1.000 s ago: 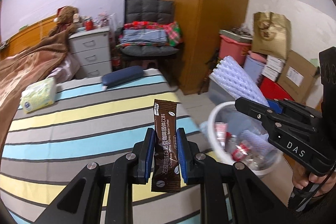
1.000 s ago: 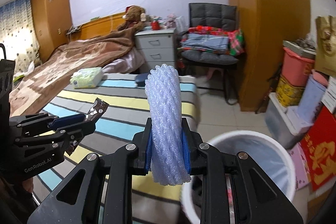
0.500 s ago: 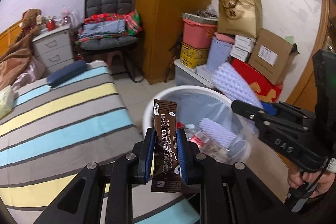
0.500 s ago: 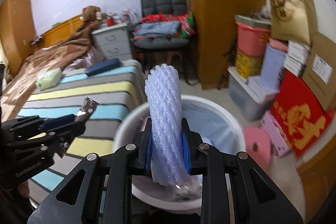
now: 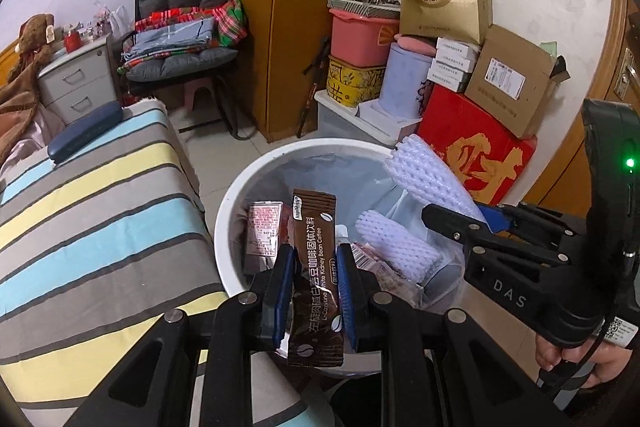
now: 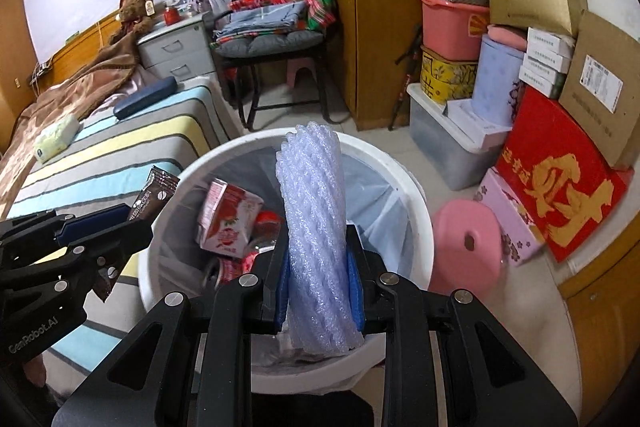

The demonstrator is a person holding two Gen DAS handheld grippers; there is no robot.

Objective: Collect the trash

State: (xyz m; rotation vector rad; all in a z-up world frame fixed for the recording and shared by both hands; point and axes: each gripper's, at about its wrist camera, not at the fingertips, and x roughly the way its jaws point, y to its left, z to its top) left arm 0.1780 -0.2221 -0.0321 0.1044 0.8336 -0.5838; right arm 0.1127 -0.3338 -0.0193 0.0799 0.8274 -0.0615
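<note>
My left gripper [image 5: 314,267] is shut on a brown coffee sachet [image 5: 316,251], held upright over the near rim of a round white trash bin [image 5: 224,223]. The bin is lined with a clear bag and holds a red carton [image 6: 228,223], a foam net sleeve [image 5: 396,243] and other wrappers. My right gripper [image 6: 318,263] is shut on a white foam net sleeve [image 6: 314,211], standing upright above the bin's [image 6: 420,195] near side. In the left wrist view the right gripper [image 5: 480,215] reaches in from the right with its foam sleeve [image 5: 428,179]. In the right wrist view the left gripper [image 6: 100,227] and sachet [image 6: 154,193] sit at the bin's left edge.
A bed with a striped cover [image 5: 88,203] lies left of the bin, bearing a dark blue case [image 5: 84,131] and a tissue pack [image 6: 56,137]. A pink stool [image 6: 466,243] stands right of the bin. Stacked boxes [image 5: 476,143], a chair [image 5: 180,39] and a wardrobe [image 5: 304,7] lie behind.
Both grippers swung from over the bed to the right and down, and now hang over the trash bin. Each still holds its item.
</note>
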